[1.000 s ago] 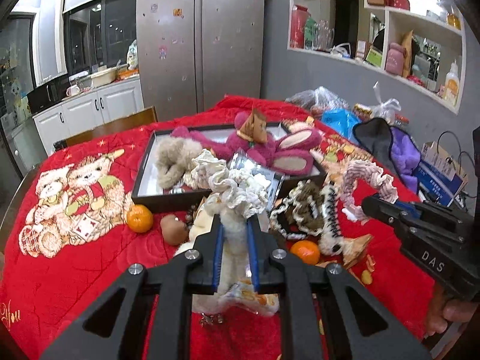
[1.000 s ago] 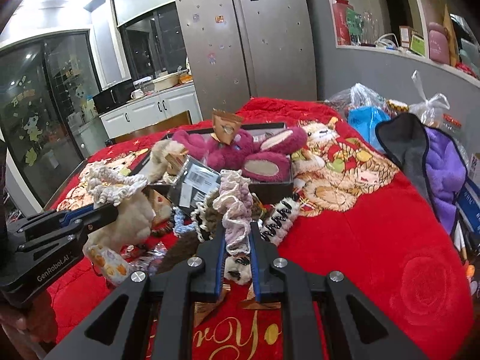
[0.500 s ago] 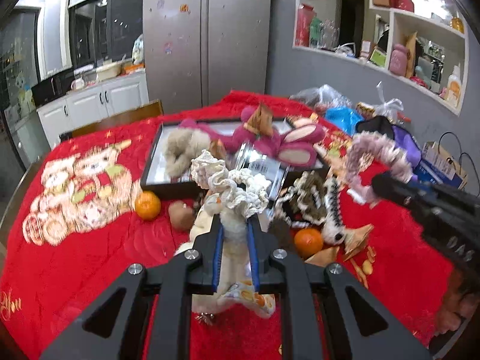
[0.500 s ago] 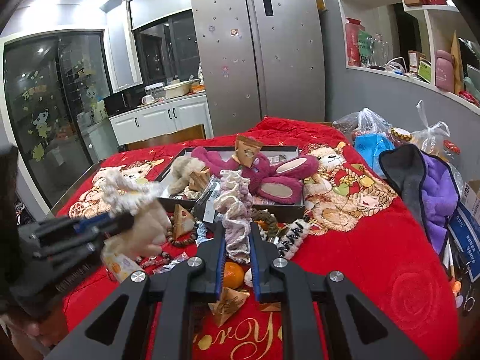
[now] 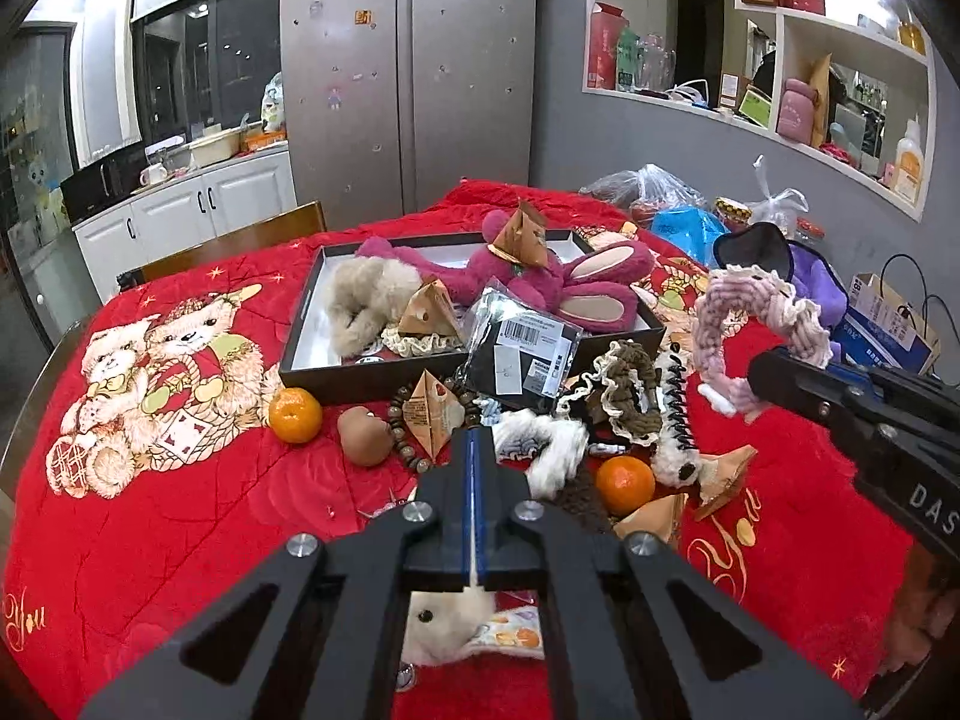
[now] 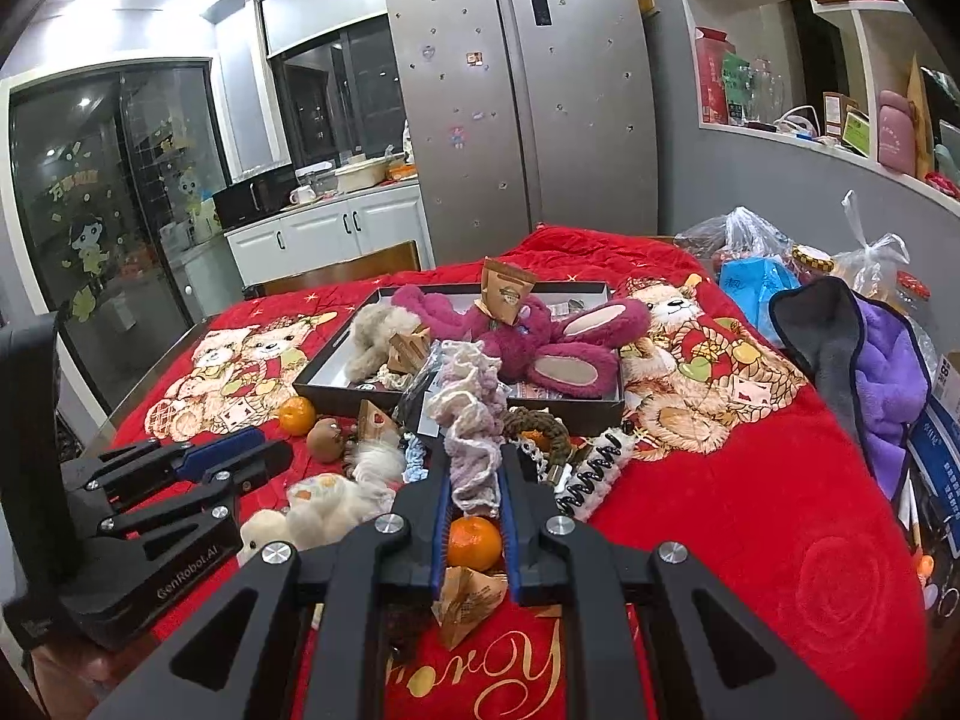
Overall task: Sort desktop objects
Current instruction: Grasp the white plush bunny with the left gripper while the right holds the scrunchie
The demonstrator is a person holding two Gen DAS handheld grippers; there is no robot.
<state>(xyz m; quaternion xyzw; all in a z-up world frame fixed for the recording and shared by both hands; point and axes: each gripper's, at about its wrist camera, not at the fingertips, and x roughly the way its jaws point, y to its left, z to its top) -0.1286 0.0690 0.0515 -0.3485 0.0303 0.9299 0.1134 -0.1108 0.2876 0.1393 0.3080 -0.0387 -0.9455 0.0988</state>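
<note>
Pink knitted headband point(image 6: 468, 420), clamped in the right hand-held gripper point(image 6: 474, 480) above the clutter before the black tray point(image 6: 336, 390), was best carried level into it; left hand-held gripper point(image 5: 474, 450) was closed, empty.

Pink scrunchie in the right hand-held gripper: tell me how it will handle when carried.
The pink scrunchie probably handles floppy: its ruffled loop arches loosely beyond the right hand-held gripper. It looks light, soft yarn. Slipping seems unlikely, since the fabric bunches between the pads.
</note>
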